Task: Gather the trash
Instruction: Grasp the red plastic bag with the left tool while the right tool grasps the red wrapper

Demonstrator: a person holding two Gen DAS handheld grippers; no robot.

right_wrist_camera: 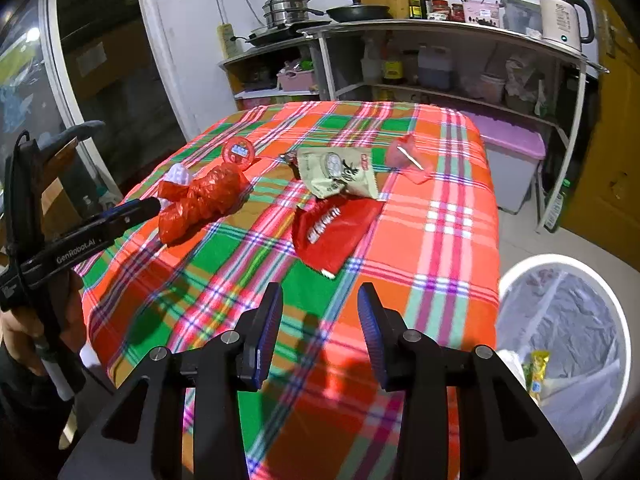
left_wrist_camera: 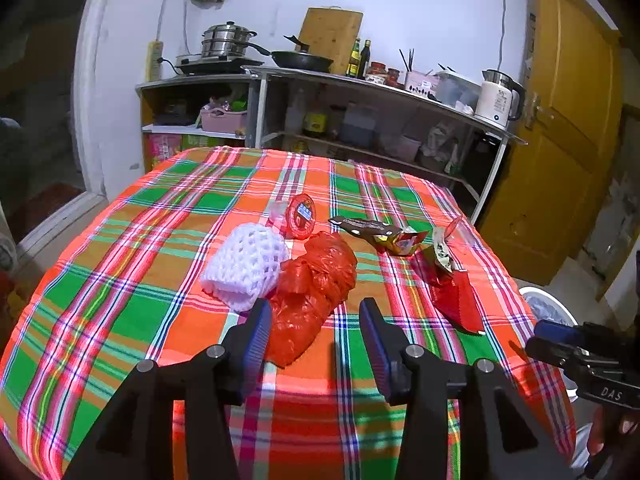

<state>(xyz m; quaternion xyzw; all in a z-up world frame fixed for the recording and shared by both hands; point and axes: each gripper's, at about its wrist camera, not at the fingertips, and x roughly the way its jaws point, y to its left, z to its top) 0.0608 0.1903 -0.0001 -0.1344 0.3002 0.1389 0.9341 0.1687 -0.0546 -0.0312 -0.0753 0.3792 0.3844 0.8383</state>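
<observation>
trash scattered on plaid tablecloth (left_wrist_camera: 120,240), both grippers empty.
crinkled red plastic bag (left_wrist_camera: 312,292) beside white foam net (left_wrist_camera: 244,264); glossy red wrapper (right_wrist_camera: 332,232) nearby. left gripper (left_wrist_camera: 316,312) and right gripper (right_wrist_camera: 320,300) fingers apart; lined round bin (right_wrist_camera: 560,320) beside table.

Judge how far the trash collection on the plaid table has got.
Done: a yellow wrapper lies in the bin. In hand: nothing; the left gripper and right gripper are open. Left: crumpled red bag, white foam net, red packet, beige packet.
</observation>
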